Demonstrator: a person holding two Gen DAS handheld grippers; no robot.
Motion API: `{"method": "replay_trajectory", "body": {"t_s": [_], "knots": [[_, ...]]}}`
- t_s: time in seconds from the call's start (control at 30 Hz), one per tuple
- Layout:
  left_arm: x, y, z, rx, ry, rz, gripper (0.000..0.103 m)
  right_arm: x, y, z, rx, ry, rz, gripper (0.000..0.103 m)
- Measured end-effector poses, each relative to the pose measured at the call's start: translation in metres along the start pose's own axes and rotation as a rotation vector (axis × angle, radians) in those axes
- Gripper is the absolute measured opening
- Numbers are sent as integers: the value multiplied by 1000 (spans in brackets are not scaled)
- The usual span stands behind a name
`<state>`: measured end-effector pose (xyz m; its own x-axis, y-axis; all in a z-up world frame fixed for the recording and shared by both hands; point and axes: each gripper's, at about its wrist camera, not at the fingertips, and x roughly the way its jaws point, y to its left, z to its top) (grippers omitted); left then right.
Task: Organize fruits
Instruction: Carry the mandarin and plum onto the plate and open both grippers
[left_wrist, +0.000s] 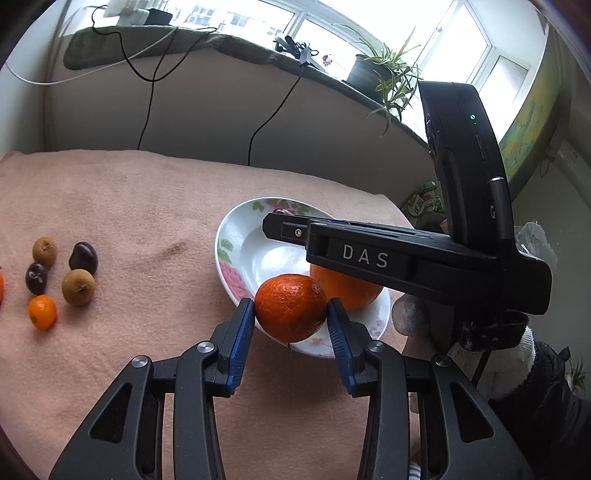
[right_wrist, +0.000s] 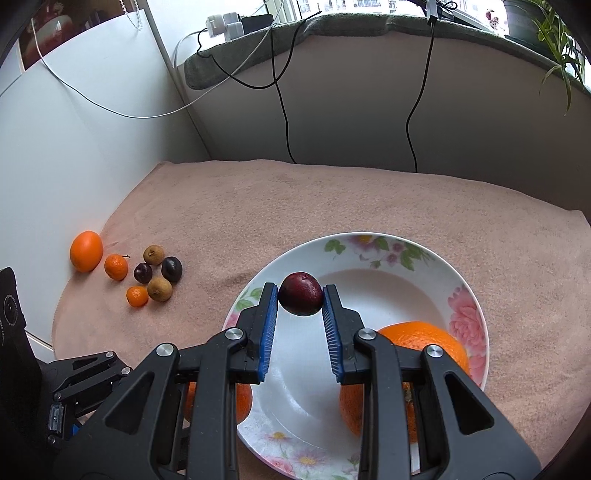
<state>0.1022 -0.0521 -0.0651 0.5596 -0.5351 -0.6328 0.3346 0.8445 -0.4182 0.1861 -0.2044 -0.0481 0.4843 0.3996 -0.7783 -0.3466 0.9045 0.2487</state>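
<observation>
I have the left tool (left_wrist: 291, 314) clamped on a mandarin (left_wrist: 290, 307) at the flowered plate's (right_wrist: 406, 254) near rim and the right tool (right_wrist: 300, 295) gripping a dark plum (right_wrist: 300, 294) over the plate's middle, so with both tools crowded there I risk them bumping or fruit rolling off.

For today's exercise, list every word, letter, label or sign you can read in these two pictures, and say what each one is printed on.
"DAS": white letters on the black body of the right tongs, seen from the left wrist.
"G": a single pale letter on the black upright device mounted on them.
Green packet behind the plate: print too blurred to read.
Round mark on the black device at the right-wrist view's left edge: unreadable.
</observation>
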Motion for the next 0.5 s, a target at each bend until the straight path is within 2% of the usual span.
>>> {"method": "replay_trajectory", "body": {"t_s": [0.47,0.5], "knots": [[9,-6,1,5,17,-1,40,1,1,1,-13,7,-16,26],[9,-6,1,8,18,1,40,0,1,2,-13,5,-20,34]]}}
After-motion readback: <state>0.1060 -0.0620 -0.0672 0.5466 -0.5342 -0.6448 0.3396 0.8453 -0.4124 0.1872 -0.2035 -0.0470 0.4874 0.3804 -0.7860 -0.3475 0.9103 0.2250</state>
